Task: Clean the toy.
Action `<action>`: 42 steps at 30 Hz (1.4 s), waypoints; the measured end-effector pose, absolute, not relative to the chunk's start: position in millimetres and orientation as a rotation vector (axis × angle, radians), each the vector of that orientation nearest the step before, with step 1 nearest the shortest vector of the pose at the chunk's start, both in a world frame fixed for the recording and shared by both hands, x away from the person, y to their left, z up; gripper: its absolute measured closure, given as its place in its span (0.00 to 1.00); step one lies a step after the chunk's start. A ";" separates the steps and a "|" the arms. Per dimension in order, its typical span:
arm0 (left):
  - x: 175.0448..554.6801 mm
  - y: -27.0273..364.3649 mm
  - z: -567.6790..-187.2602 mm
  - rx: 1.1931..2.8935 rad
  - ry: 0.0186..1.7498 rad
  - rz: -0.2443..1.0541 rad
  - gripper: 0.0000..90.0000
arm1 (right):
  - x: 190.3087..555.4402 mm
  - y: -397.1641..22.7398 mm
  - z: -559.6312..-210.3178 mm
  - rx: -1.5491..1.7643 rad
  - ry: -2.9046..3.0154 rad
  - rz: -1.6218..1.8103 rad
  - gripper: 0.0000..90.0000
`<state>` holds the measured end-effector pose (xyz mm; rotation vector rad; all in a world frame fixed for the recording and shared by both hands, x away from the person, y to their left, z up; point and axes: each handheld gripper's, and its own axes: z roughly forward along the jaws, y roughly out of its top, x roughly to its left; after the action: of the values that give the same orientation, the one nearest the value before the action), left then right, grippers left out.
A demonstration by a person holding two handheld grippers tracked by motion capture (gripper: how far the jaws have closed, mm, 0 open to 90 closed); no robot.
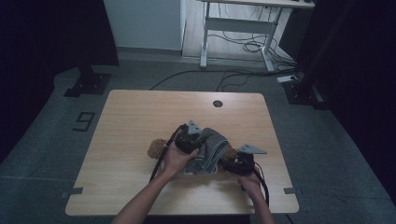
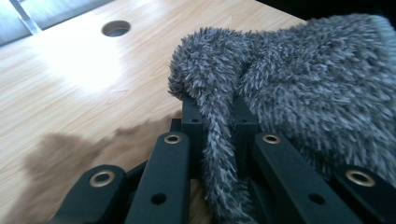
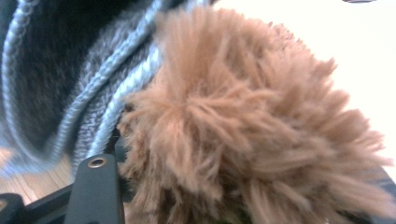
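Pinching a fold of the fuzzy grey cloth [image 2: 299,79], the left tongs [image 1: 190,140] were clamped tight mid-tabletop [image 1: 130,121]. Beside them, the right tongs [image 1: 236,163] sat half-closed around the brown pompom [image 3: 243,126]; whether they gripped was unclear. Next probably comes drawing the cloth taut.

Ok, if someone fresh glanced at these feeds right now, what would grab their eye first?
Probably the fuzzy grey cloth heaped near the middle of the wooden table, a fold of it pinched in the left claw. Next, the shaggy brown pompom right in front of the right claw, at the cloth's right end, with a second brown tuft at its left.
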<state>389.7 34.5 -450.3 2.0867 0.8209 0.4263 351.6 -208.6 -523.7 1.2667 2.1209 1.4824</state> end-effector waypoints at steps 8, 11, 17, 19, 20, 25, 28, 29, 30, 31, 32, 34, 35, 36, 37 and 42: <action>371.4 68.6 -437.5 2.067 0.812 0.520 0.89 | 351.7 -209.4 -524.5 1.289 2.110 1.496 0.41; 371.3 86.9 -438.5 2.036 0.852 0.507 0.89 | 352.1 -209.6 -524.7 1.290 2.109 1.499 0.41; 373.9 125.7 -450.7 2.022 0.972 0.526 0.89 | 353.5 -210.6 -525.2 1.310 2.100 1.507 0.41; 376.5 145.7 -466.4 2.007 1.033 0.466 0.89 | 353.9 -211.4 -525.4 1.314 2.101 1.513 0.41; 376.5 145.7 -466.4 2.007 1.033 0.466 0.89 | 354.0 -211.1 -525.4 1.308 2.101 1.511 0.41; 378.1 158.7 -472.4 1.980 1.067 0.435 0.89 | 353.5 -210.4 -524.9 1.296 2.108 1.504 0.43; 380.9 159.5 -469.4 1.995 1.073 0.446 0.89 | 353.3 -210.9 -524.8 1.288 2.115 1.506 0.44; 380.9 159.5 -469.4 1.995 1.073 0.446 0.89 | 353.3 -210.9 -524.8 1.288 2.115 1.506 0.44; 382.4 162.1 -468.5 1.993 1.082 0.447 0.89 | 353.4 -211.3 -524.9 1.287 2.117 1.508 0.44; 383.7 166.9 -467.9 1.987 1.097 0.448 0.89 | 353.6 -211.6 -525.2 1.284 2.115 1.513 0.44; 383.7 166.9 -467.9 1.987 1.097 0.448 0.89 | 353.6 -211.6 -525.2 1.284 2.115 1.513 0.44; 382.8 167.6 -466.4 1.971 1.091 0.448 0.89 | 353.9 -211.5 -525.3 1.286 2.114 1.515 0.44; 381.9 165.3 -465.0 1.971 1.076 0.457 0.89 | 354.3 -211.3 -525.3 1.289 2.113 1.515 0.44; 380.6 158.7 -461.3 1.975 1.047 0.465 0.89 | 354.3 -211.3 -525.3 1.289 2.113 1.515 0.44; 379.6 151.1 -457.4 1.978 1.016 0.466 0.89 | 354.6 -211.4 -525.3 1.291 2.113 1.517 0.44; 378.5 78.2 -440.4 2.076 0.849 0.487 0.89 | 353.3 -210.3 -525.0 1.291 2.111 1.509 0.44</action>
<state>378.5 78.2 -440.4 2.0764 0.8487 0.4869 353.3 -210.3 -525.0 1.2910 2.1114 1.5089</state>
